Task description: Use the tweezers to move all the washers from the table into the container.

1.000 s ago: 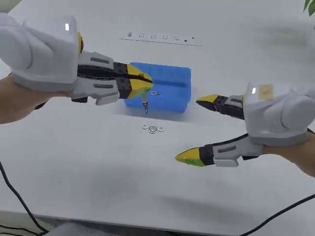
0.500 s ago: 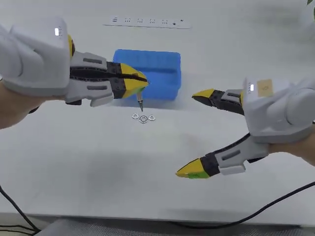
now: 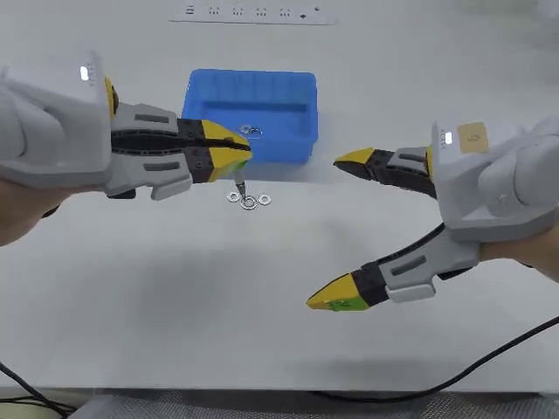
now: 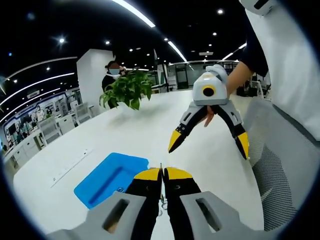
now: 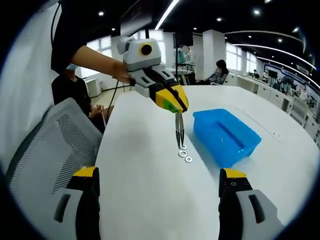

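The left tongs (image 3: 243, 150) are closed on the tweezers (image 3: 238, 184), with the two yellow tips pressed together. The tweezers hang down from these tips toward the white worktop (image 3: 175, 288). In the left gripper view, the thin end of the tweezers (image 4: 161, 167) shows in the narrow slit between the tips of the left tongs (image 4: 162, 173).

Three washers (image 3: 248, 201) lie in a short row on the worktop, directly below the tips of the left tongs. In the right gripper view the point of the tweezers (image 5: 178, 130) comes down to the end washer of the row (image 5: 184, 153); I cannot tell if it touches it. The blue container (image 3: 253, 80) stands just beyond the left tongs, near the washers but apart from them. Some small metal rings (image 3: 251, 132) lie inside it, close to the tips of the left tongs.

The right tongs (image 3: 323, 231) are wide open and hold nothing. They hover over the bare worktop, well apart from the washers, and their two tips point toward the left tongs. The washers and the container (image 5: 227, 132) lie ahead of the right tongs (image 5: 160, 175), between their spread jaws. A white power strip (image 3: 253, 12) lies on the worktop far beyond the container.
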Motion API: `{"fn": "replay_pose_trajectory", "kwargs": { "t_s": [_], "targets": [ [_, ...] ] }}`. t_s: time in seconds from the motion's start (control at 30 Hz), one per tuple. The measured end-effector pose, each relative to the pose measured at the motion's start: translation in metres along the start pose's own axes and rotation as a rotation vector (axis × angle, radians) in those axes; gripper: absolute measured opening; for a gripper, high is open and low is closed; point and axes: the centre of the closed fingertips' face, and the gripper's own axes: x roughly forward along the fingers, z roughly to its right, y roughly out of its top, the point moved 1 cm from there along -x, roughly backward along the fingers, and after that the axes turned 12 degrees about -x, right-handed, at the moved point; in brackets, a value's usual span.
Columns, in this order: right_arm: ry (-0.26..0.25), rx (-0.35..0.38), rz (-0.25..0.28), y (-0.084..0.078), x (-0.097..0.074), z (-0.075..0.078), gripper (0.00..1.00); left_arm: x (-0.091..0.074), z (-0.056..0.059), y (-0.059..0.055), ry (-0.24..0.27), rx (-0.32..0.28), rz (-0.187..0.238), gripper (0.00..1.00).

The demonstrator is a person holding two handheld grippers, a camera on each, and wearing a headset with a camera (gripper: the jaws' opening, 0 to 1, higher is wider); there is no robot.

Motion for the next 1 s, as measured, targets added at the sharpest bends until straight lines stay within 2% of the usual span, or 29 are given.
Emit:
{"fn": "replay_pose_trajectory", "kwargs": {
  "t_s": [0.17,0.4,0.43,0.5,0.63,0.87,1.0],
  "targets": [
    [0.007,0.022,0.001,-0.004,0.001,-0.003,1.0,0.006,0.001,-0.002,-0.01,-0.006,0.0,0.06],
    [-0.001,0.035,0.004,-0.006,0.0,-0.002,1.0,0.009,0.001,-0.016,-0.01,0.01,-0.039,0.06],
    [-0.001,0.038,0.005,-0.006,0.0,-0.002,1.0,0.009,0.002,-0.014,-0.017,-0.012,-0.023,0.06],
    [-0.003,0.042,0.004,-0.007,0.0,-0.002,0.99,0.009,0.002,-0.014,-0.016,-0.002,-0.02,0.06],
    [-0.001,0.045,0.001,-0.007,0.004,0.0,0.99,0.009,0.003,-0.014,-0.026,0.011,-0.041,0.06],
    [0.005,0.093,0.054,0.005,0.021,0.007,0.89,0.007,0.013,-0.018,-0.076,0.011,-0.064,0.06],
    [0.026,0.084,0.049,0.008,0.034,0.013,0.81,0.007,0.009,-0.018,-0.076,-0.004,-0.064,0.06]
  ]
}}
